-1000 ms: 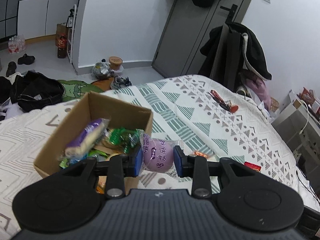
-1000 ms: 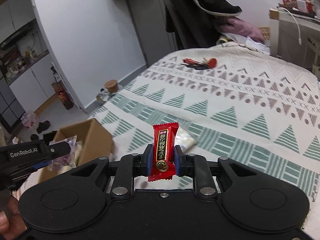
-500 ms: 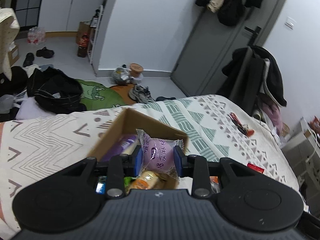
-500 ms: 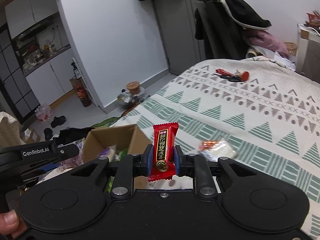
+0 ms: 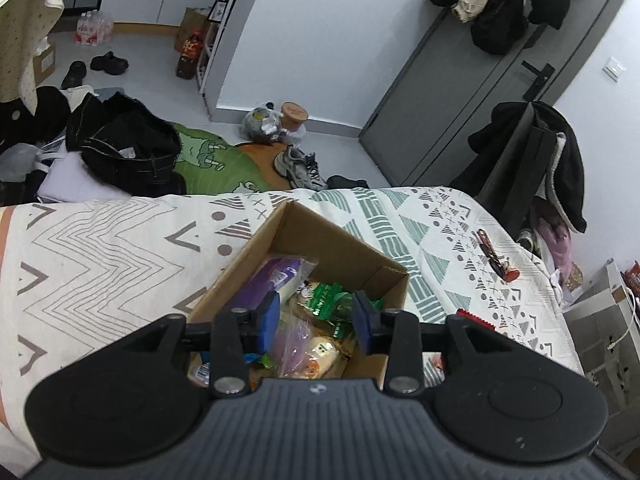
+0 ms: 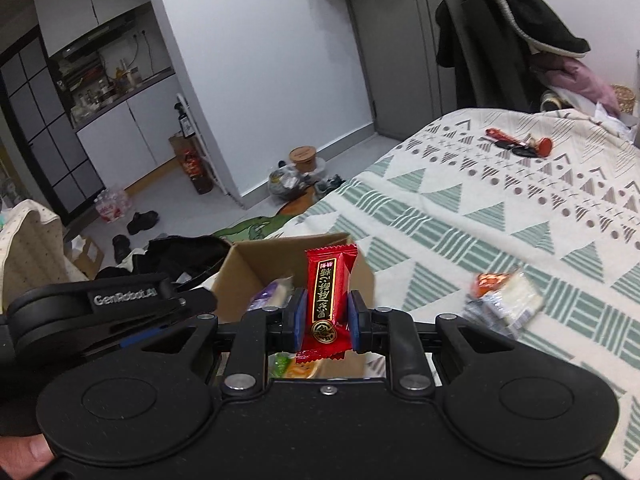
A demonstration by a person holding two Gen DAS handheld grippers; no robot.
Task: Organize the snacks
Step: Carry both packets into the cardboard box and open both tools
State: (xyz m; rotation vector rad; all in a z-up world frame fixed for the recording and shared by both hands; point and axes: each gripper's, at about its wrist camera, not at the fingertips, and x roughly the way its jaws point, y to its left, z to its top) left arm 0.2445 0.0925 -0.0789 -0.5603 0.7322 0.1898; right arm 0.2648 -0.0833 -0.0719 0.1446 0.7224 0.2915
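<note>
Left gripper (image 5: 316, 322) has let go since half a second ago: jaws spread, purple pouch (image 5: 294, 342) now lying in the cardboard box (image 5: 344, 248). Right gripper (image 6: 322, 322) has swung over the box, jaws pinching the red snack bar (image 6: 329, 292) upright. Loose packets (image 6: 504, 300) remain on the bed (image 6: 480, 208), far right. Risk: bar is released near the right wall, could tip out onto the bed.

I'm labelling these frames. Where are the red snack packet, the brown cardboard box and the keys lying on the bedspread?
red snack packet (image 6: 329, 295), right wrist view, middle of its label.
brown cardboard box (image 5: 332, 246), left wrist view, inner far wall.
keys (image 6: 520, 146), right wrist view, centre of bunch.
</note>
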